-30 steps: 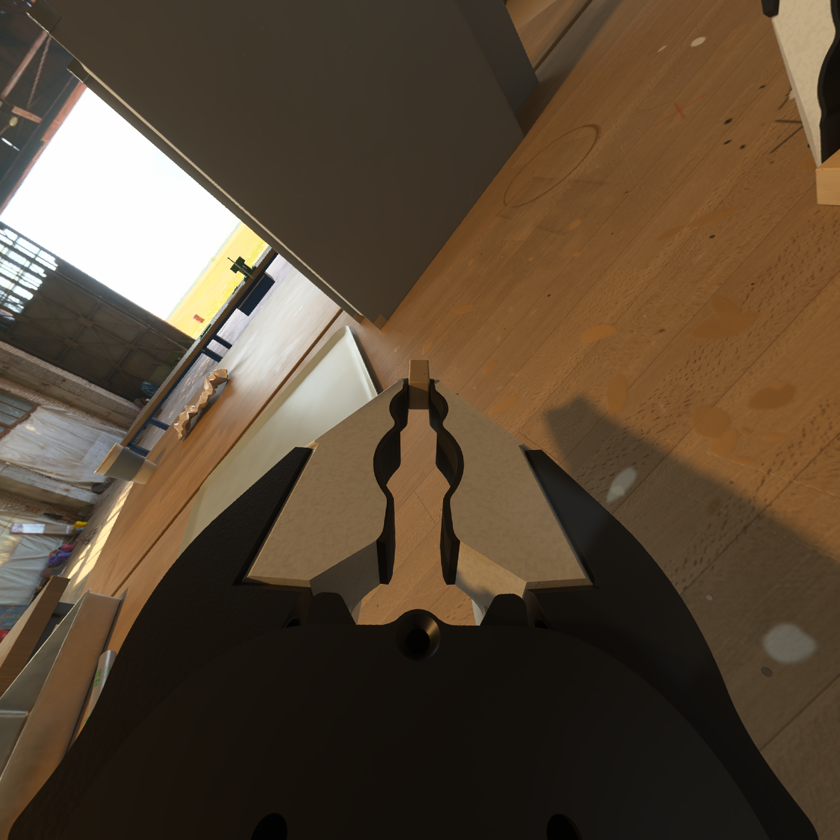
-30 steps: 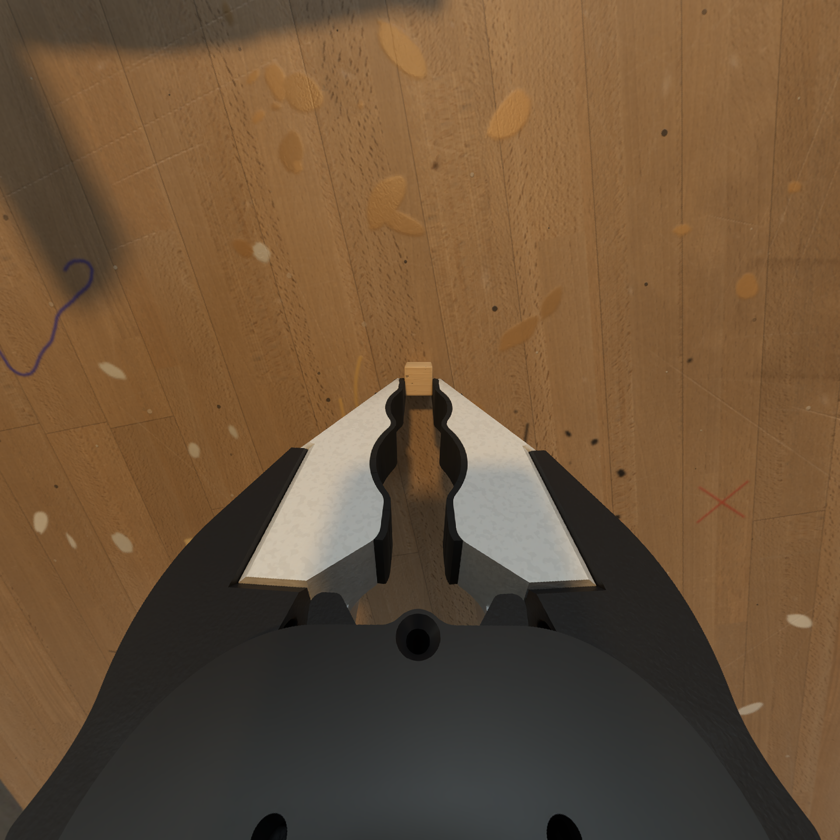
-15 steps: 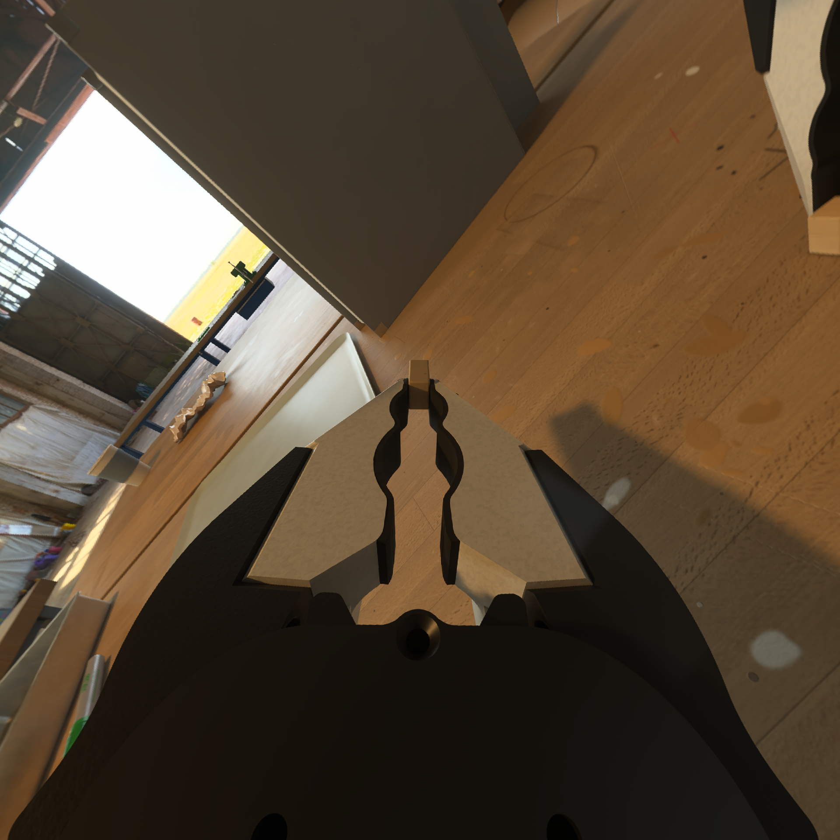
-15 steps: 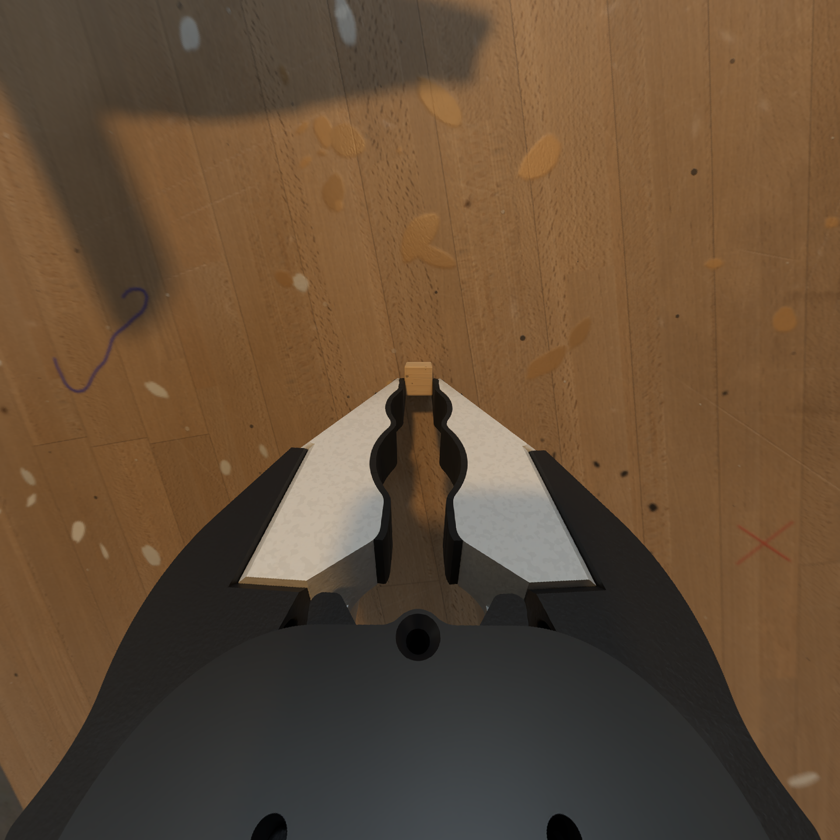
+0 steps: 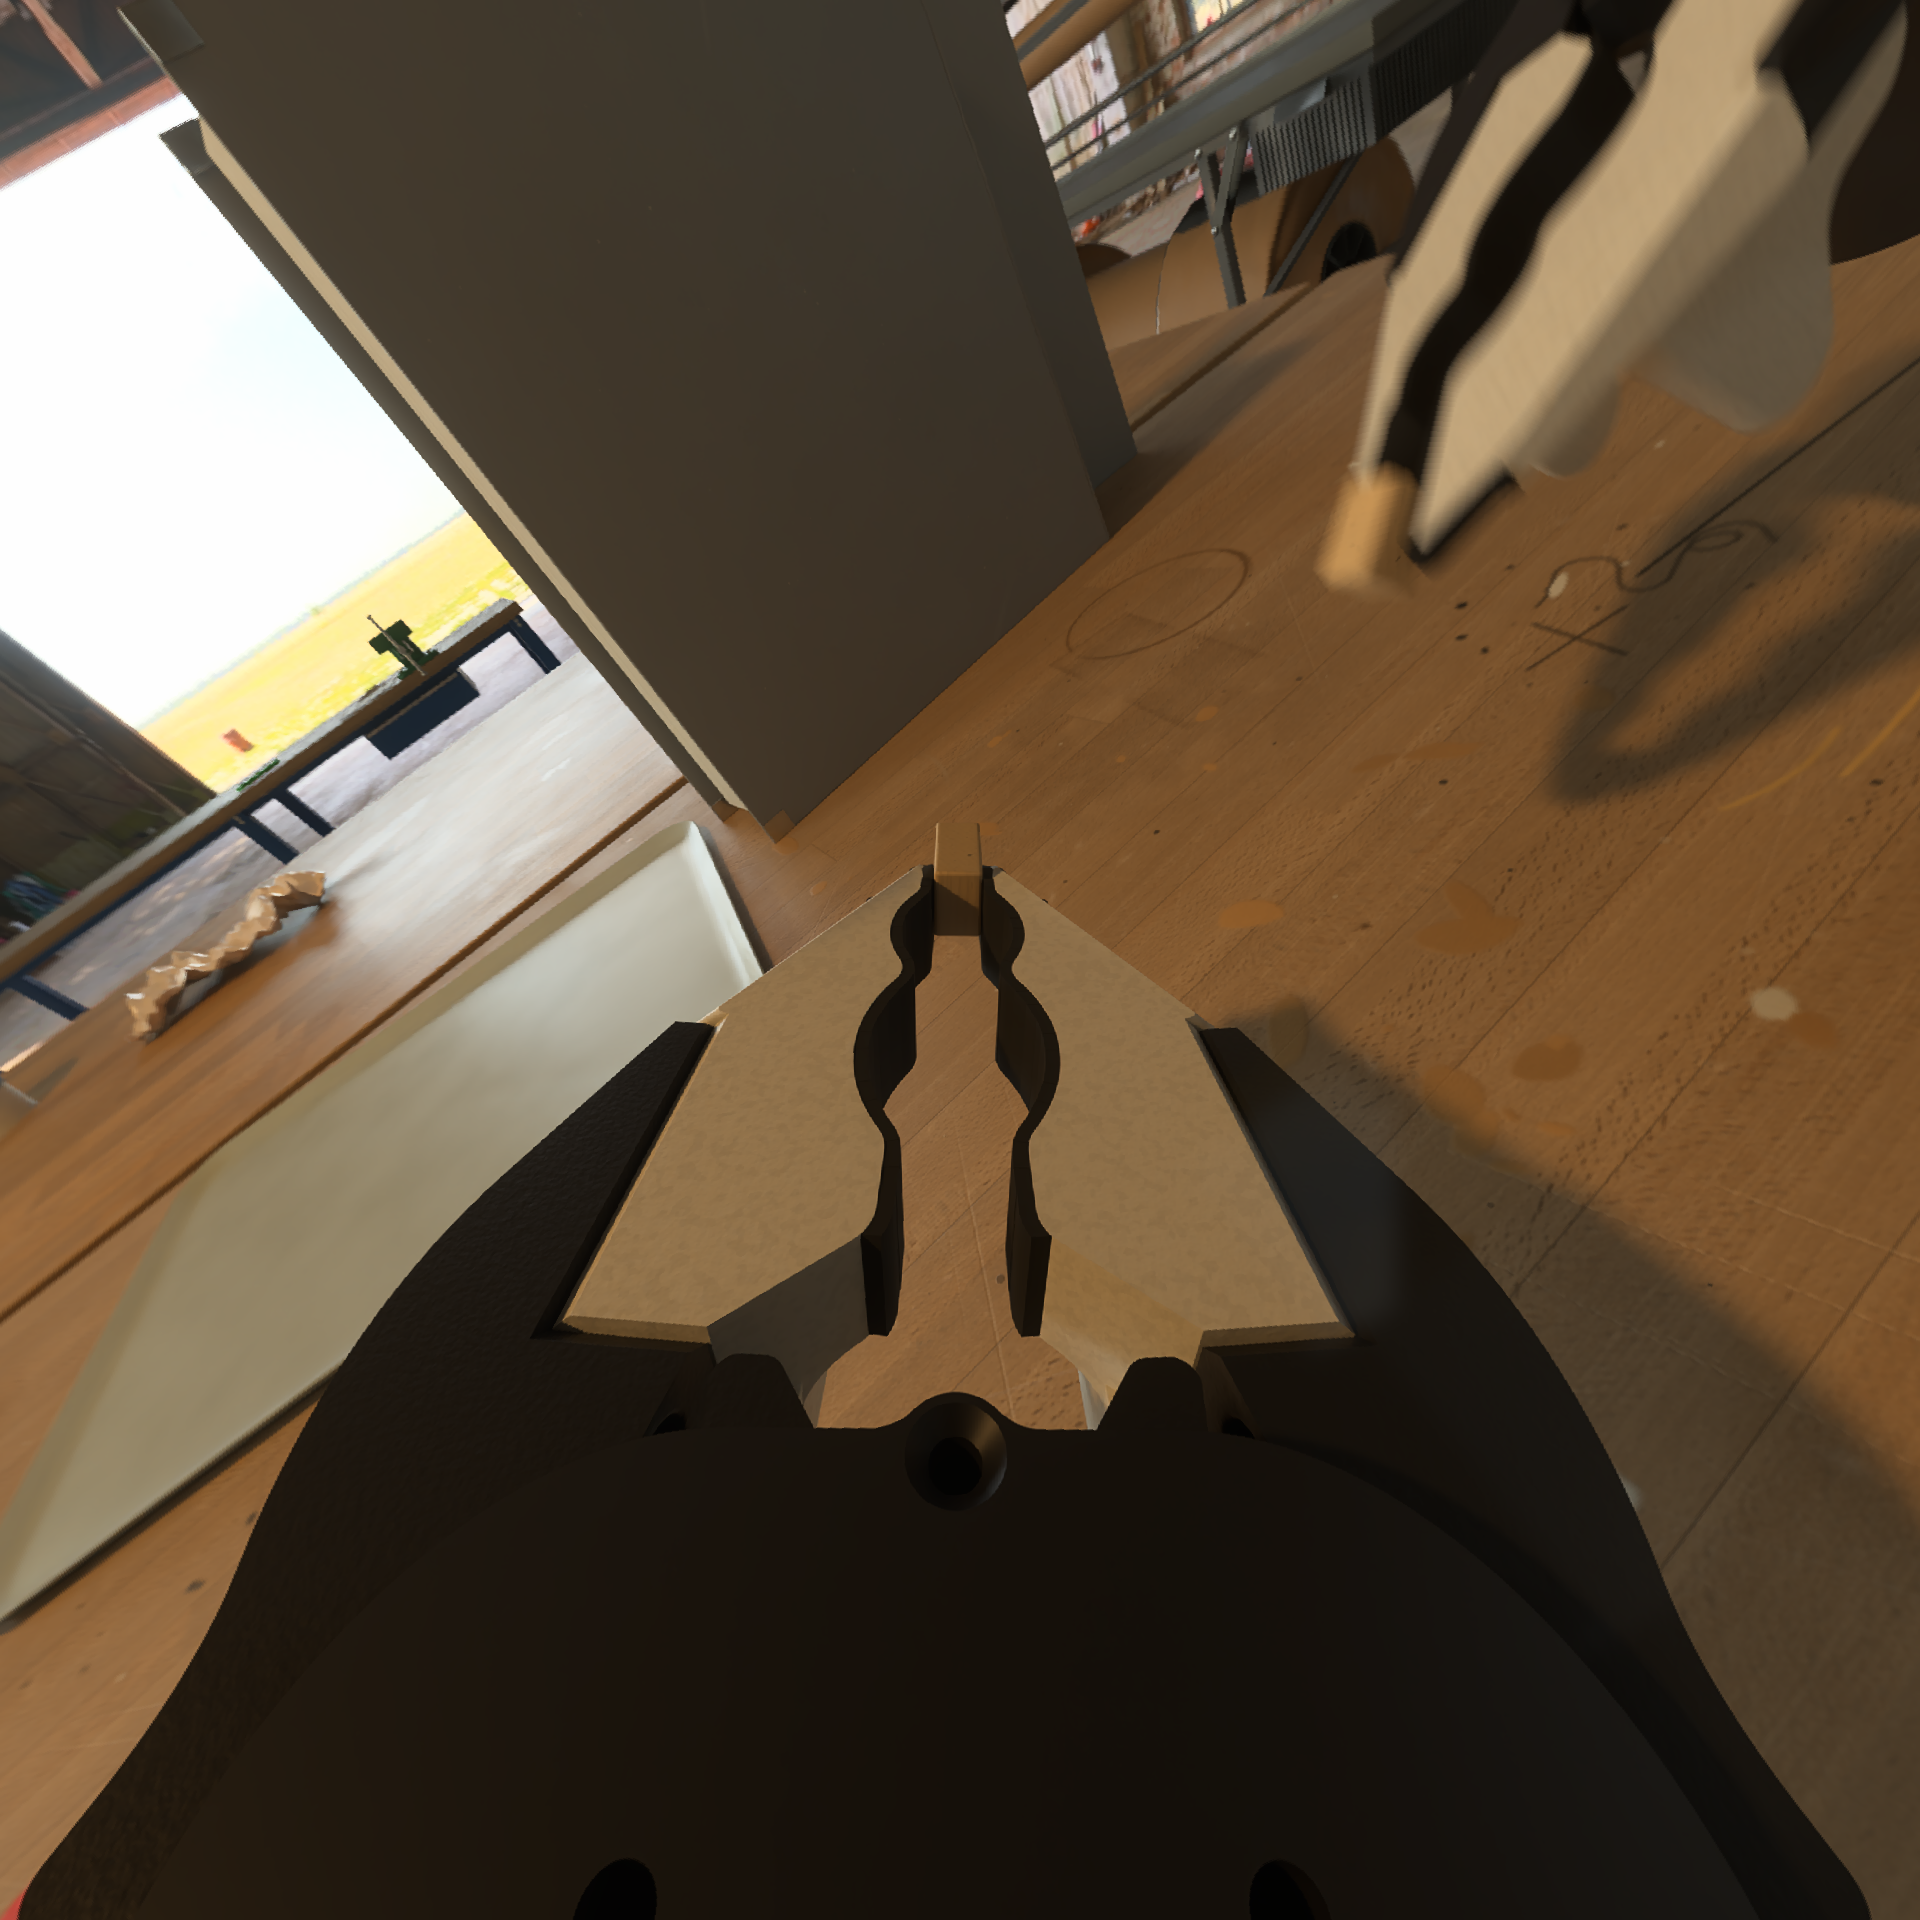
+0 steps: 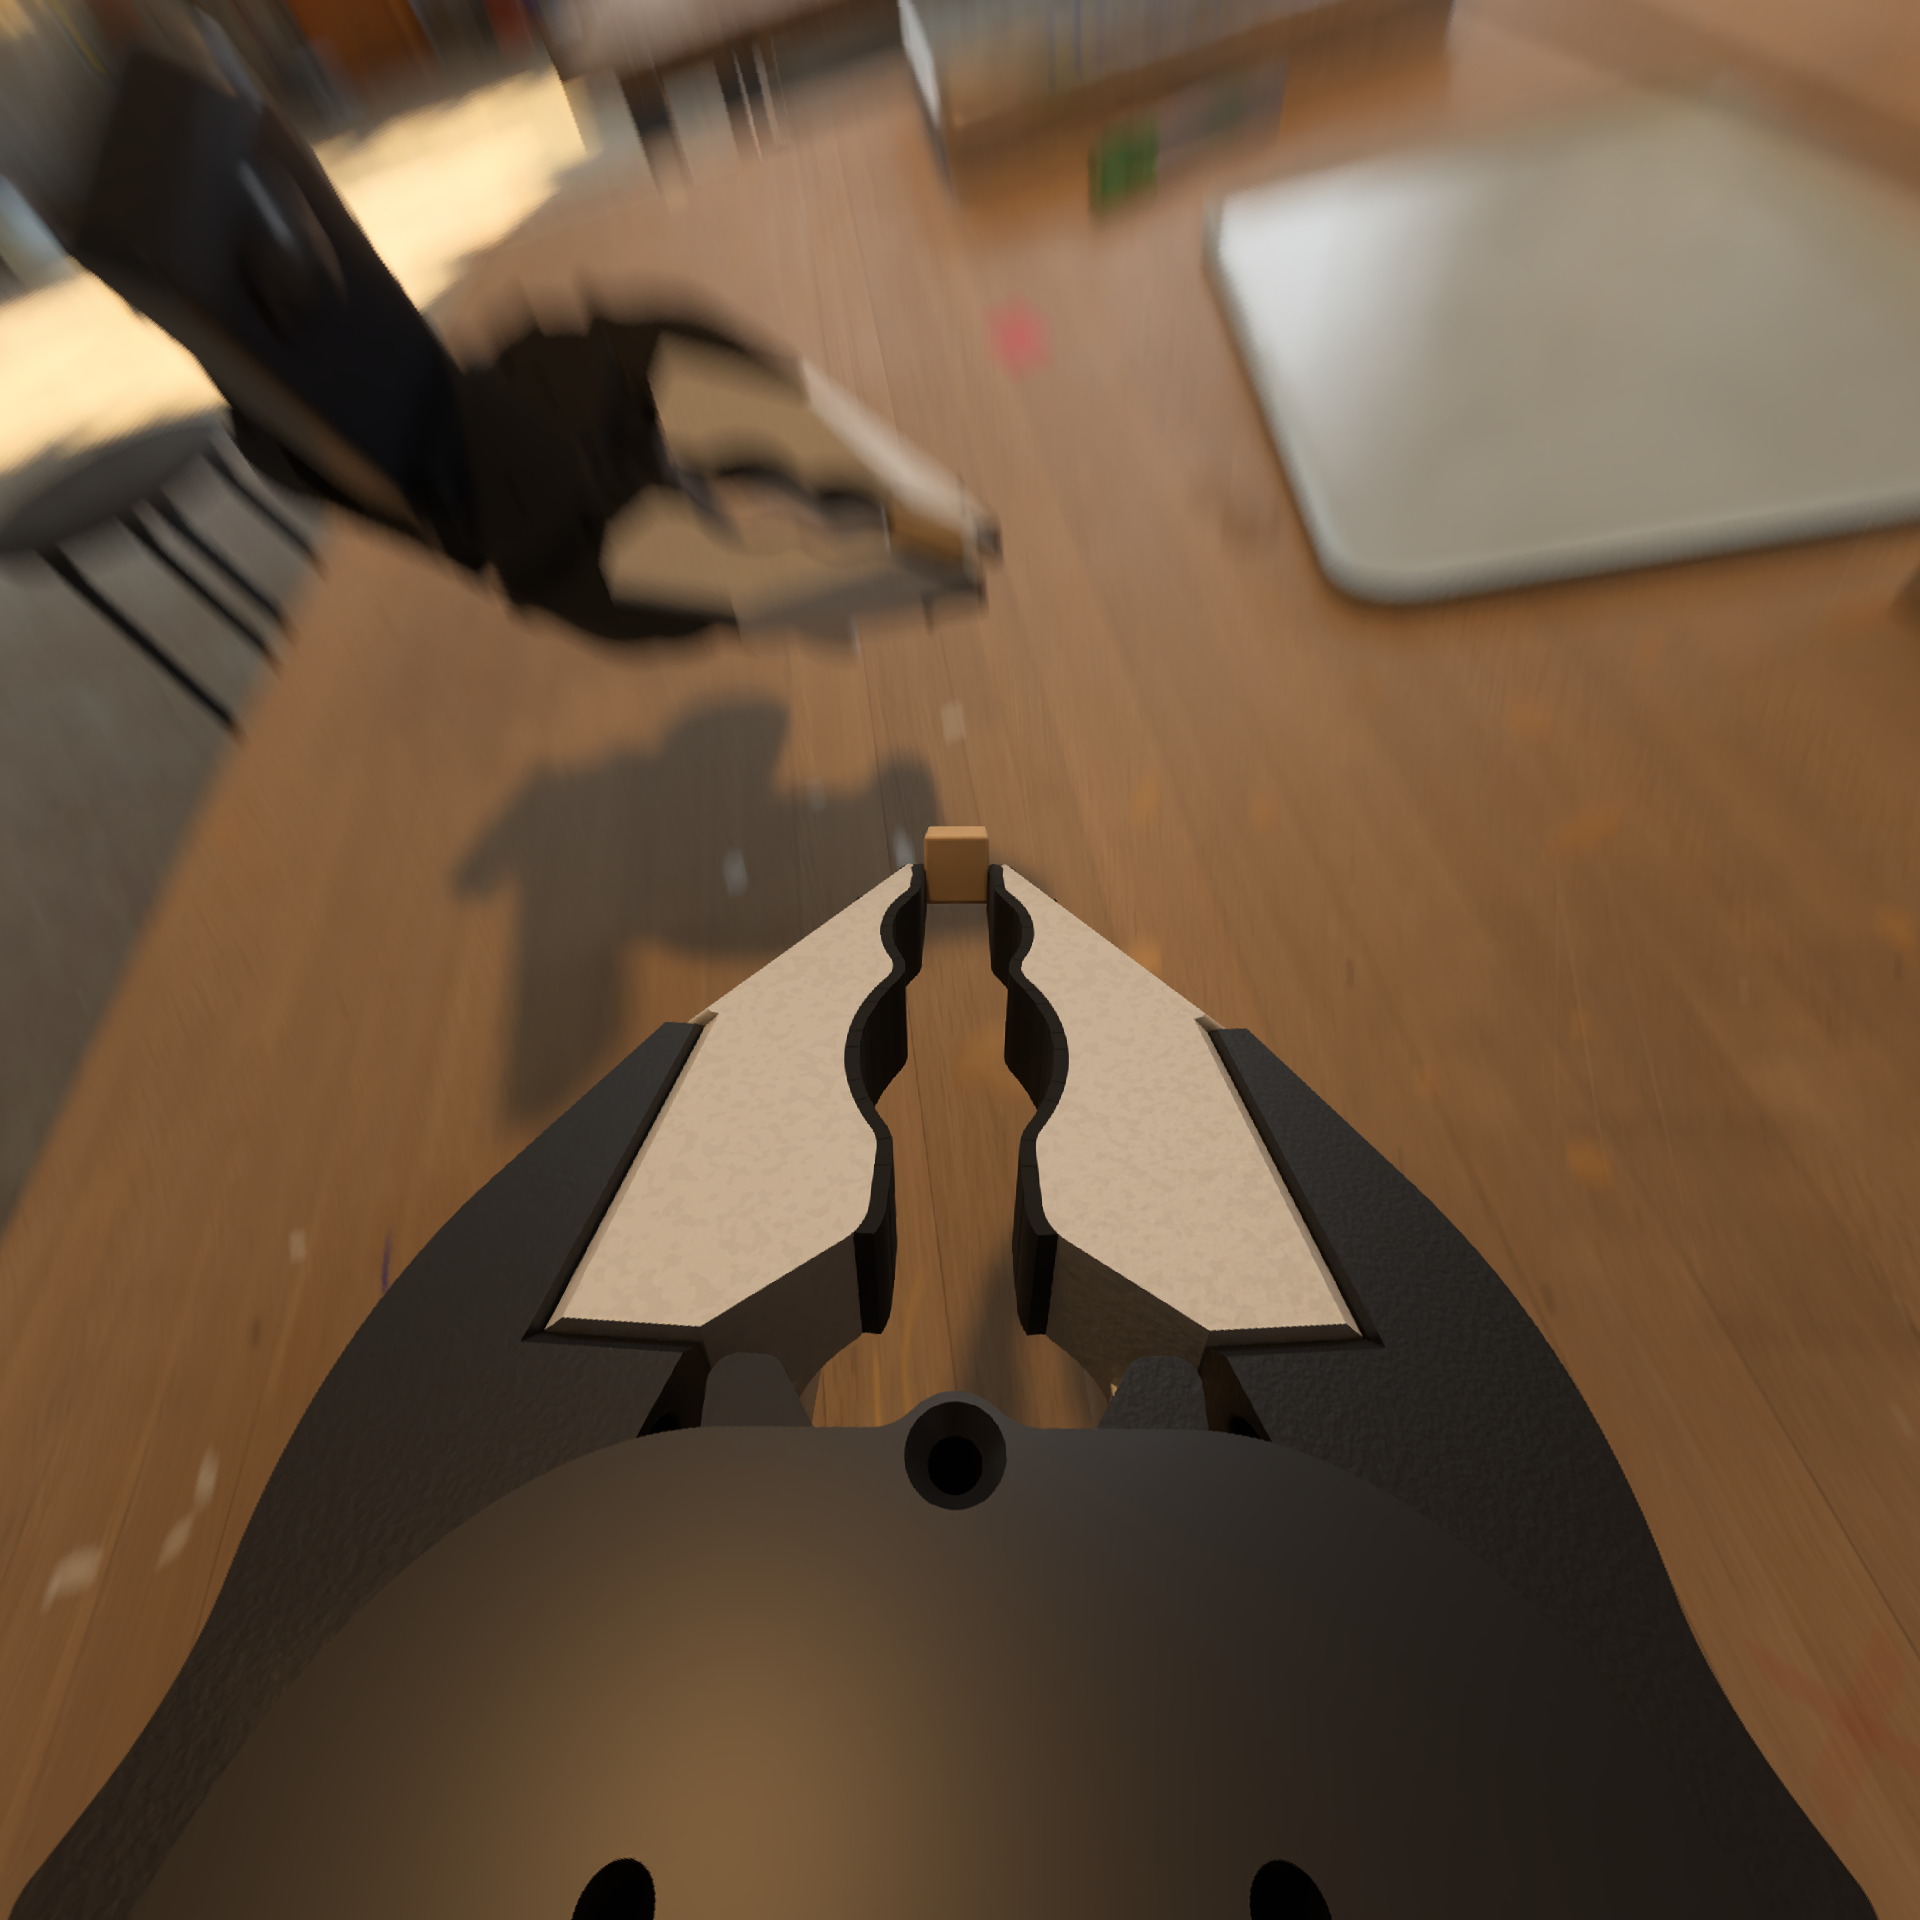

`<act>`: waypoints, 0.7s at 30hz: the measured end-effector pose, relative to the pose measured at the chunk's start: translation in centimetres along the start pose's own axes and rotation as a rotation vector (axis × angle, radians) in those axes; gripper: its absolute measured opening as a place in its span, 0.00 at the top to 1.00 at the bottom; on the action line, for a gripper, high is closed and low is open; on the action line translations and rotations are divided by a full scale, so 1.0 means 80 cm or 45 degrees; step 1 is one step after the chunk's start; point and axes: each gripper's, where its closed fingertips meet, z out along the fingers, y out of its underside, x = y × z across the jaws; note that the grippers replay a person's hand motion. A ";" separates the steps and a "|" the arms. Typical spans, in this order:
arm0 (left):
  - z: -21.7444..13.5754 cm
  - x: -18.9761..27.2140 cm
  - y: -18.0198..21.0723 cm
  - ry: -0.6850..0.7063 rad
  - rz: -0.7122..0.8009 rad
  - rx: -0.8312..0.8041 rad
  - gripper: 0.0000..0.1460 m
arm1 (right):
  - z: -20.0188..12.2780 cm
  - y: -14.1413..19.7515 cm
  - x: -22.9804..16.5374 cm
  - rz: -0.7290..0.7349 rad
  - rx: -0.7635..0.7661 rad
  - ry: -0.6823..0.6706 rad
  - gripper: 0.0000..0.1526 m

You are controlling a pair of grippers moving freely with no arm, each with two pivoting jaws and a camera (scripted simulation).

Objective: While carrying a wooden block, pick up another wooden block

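Your widest surface is the wooden desk (image 5: 1351,935), planked and flecked with pale spots and pen marks. On it stands a tall grey panel (image 5: 675,364), far and left of centre in the left wrist view. Next in size is the shallow pale tray (image 5: 416,1091), lying flat on the desk to the left of your left gripper; what you see of its floor holds nothing. In the right wrist view the same tray (image 6: 1610,364) sits far right, blurred. A crumpled brown scrap (image 5: 223,951) lies on a farther bench to the left.

Your left gripper (image 5: 957,883) has its jaws clenched on a small wooden block (image 5: 957,896), pinched at the very tips and clear of the desk. Your right gripper (image 6: 956,881) likewise grips a second wooden block (image 6: 956,862) at its tips above the desk. In the left wrist view that right gripper (image 5: 1392,488) hangs far right, blurred, its block (image 5: 1366,530) at the tips.
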 end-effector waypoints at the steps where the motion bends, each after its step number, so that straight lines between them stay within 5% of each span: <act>1: 0.000 0.001 0.000 -0.007 0.023 -0.010 0.95 | -0.002 -0.024 -0.002 0.009 0.188 -0.031 0.93; 5: -0.003 0.002 -0.010 0.004 -0.025 0.052 0.95 | -0.040 -0.101 -0.012 0.041 0.976 -0.230 0.93; 8: -0.010 0.010 -0.033 0.118 -0.186 0.220 0.95 | -0.064 -0.123 -0.014 0.129 1.303 -0.420 0.93; 13: -0.027 0.041 -0.074 0.462 -0.483 0.513 0.95 | -0.064 -0.138 -0.035 0.158 1.458 -0.628 0.93; 21: -0.072 0.081 -0.130 0.929 -0.698 0.926 0.95 | -0.068 -0.168 -0.081 0.113 1.631 -0.940 0.93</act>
